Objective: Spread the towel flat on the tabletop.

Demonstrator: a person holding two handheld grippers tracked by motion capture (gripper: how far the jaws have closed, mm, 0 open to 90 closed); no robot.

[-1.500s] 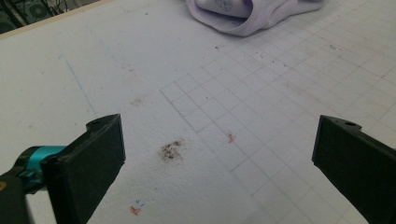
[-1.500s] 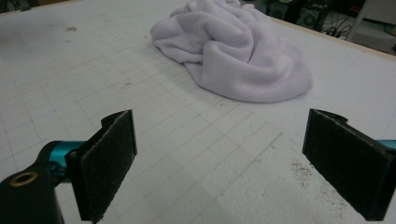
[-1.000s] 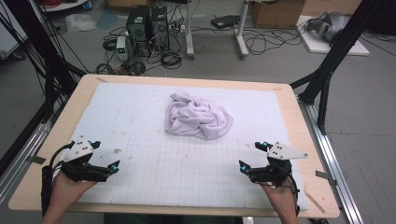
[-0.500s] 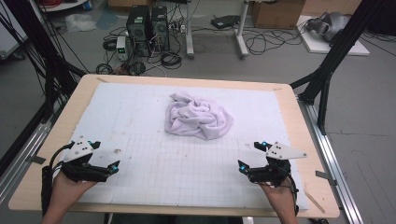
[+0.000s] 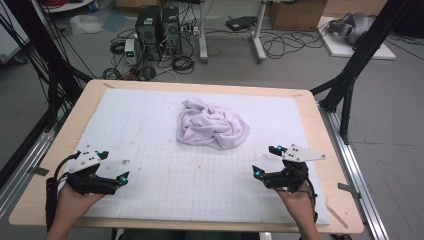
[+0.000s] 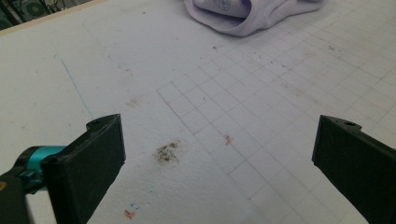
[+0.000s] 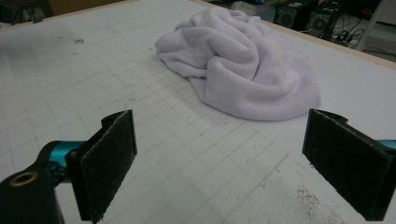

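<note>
Pale lilac towel [image 5: 213,123], soft fleecy fabric, lying crumpled in a loose heap with deep folds and rolled edges, not spread out. Position: on the white gridded mat [image 5: 150,125], slightly toward the far edge of the table and roughly midway between its left and right edges. One rounded lobe bulges toward the right edge; the hem curls under on the near side.

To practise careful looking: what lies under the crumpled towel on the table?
The lilac towel rests on the white gridded mat. Whatever lies beneath its folds is covered and cannot be seen.
</note>
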